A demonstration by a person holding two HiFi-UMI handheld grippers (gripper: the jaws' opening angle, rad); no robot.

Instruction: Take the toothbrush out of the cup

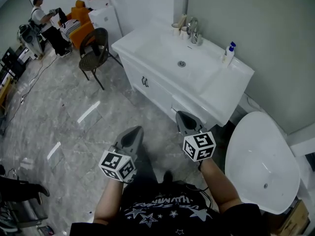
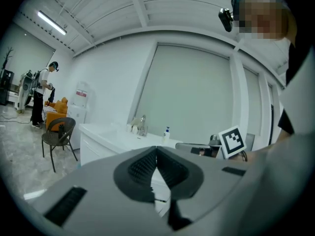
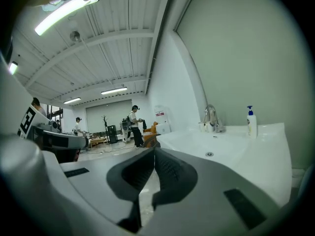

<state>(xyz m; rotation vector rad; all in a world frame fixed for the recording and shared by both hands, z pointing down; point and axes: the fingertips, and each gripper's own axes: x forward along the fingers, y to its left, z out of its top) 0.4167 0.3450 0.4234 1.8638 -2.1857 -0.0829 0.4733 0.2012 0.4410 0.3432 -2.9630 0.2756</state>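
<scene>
Person is standing on the tiled floor, facing a white vanity [image 1: 224, 90] and holding both grippers out in front, roughly level.

Left gripper [image 1: 134, 132]: jaws are pressing together, nothing between them.

Right gripper [image 1: 183, 118]: likewise, jaws are meeting tip to tip and pinching nothing.

Both are hanging well apart from the vanity's back edge.

Toothbrush [image 1: 181, 20] is sitting upright in a cup [image 1: 175, 29] at the back of the counter. The cup is just beside the faucet [image 1: 193, 29], on its left from the head view, with no gripper touching it.

Soap bottle [image 1: 229, 53] is standing at the counter's right end, against the wall. Toilet [image 1: 261, 156] is sitting just beside the vanity. Chair [image 1: 96, 53] is standing off the vanity's far end, and another person [image 1: 42, 16] is working beyond it.
</scene>
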